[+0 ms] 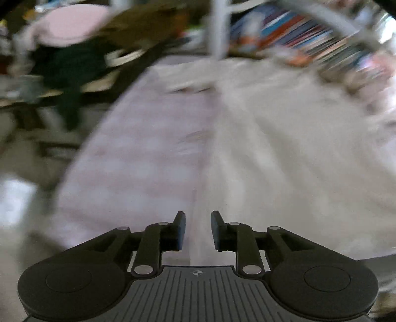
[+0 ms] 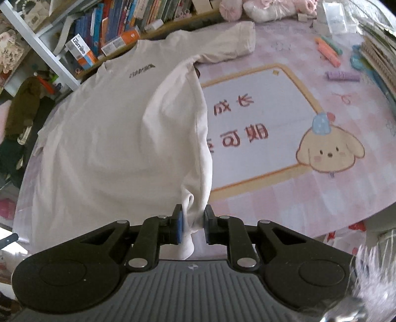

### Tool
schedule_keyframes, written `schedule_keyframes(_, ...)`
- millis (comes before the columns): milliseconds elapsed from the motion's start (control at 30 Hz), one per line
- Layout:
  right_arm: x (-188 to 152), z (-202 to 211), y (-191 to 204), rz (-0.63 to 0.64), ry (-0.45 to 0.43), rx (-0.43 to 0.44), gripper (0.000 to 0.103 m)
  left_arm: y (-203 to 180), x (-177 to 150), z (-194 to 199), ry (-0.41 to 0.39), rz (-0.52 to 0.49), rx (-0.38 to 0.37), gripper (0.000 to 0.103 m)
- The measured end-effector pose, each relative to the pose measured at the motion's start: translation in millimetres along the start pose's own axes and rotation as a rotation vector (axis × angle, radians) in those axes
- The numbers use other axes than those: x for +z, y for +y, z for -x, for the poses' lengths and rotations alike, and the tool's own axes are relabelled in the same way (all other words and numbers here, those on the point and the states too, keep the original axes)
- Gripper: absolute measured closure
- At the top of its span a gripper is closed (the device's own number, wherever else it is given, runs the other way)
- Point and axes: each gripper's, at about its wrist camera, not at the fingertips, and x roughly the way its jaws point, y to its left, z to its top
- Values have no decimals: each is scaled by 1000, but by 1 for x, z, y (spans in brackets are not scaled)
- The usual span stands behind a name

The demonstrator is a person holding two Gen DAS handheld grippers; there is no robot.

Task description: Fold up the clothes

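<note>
A white long-sleeved shirt (image 2: 111, 136) lies spread on the pink printed table cover (image 2: 321, 210), its small dark logo toward the far edge. One sleeve (image 2: 232, 42) stretches out to the far right. My right gripper (image 2: 193, 223) is shut on a bunched fold of the shirt's right side, lifted off the table so the cloth hangs in a ridge. The left wrist view is blurred. There the shirt (image 1: 284, 148) covers the right half, with its edge running down the middle. My left gripper (image 1: 198, 229) stands open above that edge, with nothing between its pads.
A shelf of books (image 2: 111, 32) borders the table's far left. Plush toys (image 2: 267, 7) sit at the back. Markers (image 2: 329, 49) and stacked notebooks (image 2: 378, 57) lie at the far right. Dark clothes (image 1: 69, 69) are piled off the table's left side.
</note>
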Motion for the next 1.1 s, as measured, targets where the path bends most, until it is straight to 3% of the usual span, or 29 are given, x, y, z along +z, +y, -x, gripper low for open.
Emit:
schedule_keyframes(167,-7,-1,2,33,4,-24,81,0,9,0,-95,54,-101,66)
schedule_keyframes(233,-9,-3,3,56,0,-42,73,-9,13,-10,-97,53,-166,66)
schedule_keyframes(333,-8,-11,7,107,-13,-115,65,-34,15,-34,-69,-11,-197,66)
schedule_keyframes(467,-9,-17,16,191,-40,-225,54,-56,12,-56,-32,-84,-178,66)
schedule_keyframes(567,-17,-13,29,270,-81,-280,55,-60,8,-63,2,-109,-169,66)
schedule_keyframes(633,-19,-13,33,306,-84,-273,70,-61,4,-67,27,-126,-155,66)
schedule_keyframes(767,-12,-14,26,218,-28,-183,98,-56,-2,-67,23,-159,-158,63)
schedule_keyframes(800,-8,-12,22,165,-14,-137,98,-55,-1,-68,26,-162,-158,63)
schedule_keyframes(900,11,25,-7,-198,-42,177,98,-54,2,-69,36,-164,-151,63)
schedule_keyframes(1000,22,47,-18,-235,-87,71,93,-53,4,-70,39,-154,-147,63)
schedule_keyframes(1067,22,38,-19,-117,-57,-147,87,-53,4,-71,37,-157,-148,63)
schedule_keyframes(1100,21,35,-25,-111,-48,-182,86,-53,4,-71,36,-159,-149,63)
